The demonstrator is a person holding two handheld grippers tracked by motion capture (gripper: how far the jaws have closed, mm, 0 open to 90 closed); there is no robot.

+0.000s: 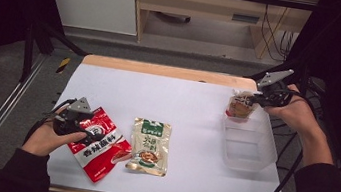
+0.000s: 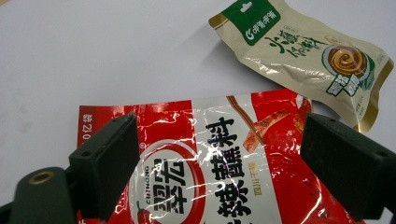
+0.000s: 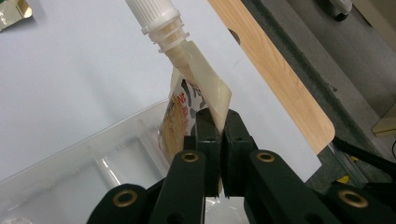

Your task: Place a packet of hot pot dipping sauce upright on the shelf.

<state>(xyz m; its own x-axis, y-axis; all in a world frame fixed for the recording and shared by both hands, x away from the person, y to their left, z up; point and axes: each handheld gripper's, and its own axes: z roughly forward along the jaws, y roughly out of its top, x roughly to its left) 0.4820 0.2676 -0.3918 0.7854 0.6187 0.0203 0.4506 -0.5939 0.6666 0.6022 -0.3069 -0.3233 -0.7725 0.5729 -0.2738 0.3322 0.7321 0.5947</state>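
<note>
While right claw pinches spouted pouch, spout up, over clear bin, left claw released

A white worktop with a wooden far edge carries a red sachet, a beige sachet just beside it, and a clear tub well apart.

Both forearms wear dark, almost black long sleeves. Each hand carries a black tool: the left tool and right tool bear a grey three-cornered plate on top, thick rectangular black jaws, brass-coloured rivets at the linkage joints, and a black cable trailing toward the lower frame edge.
</note>
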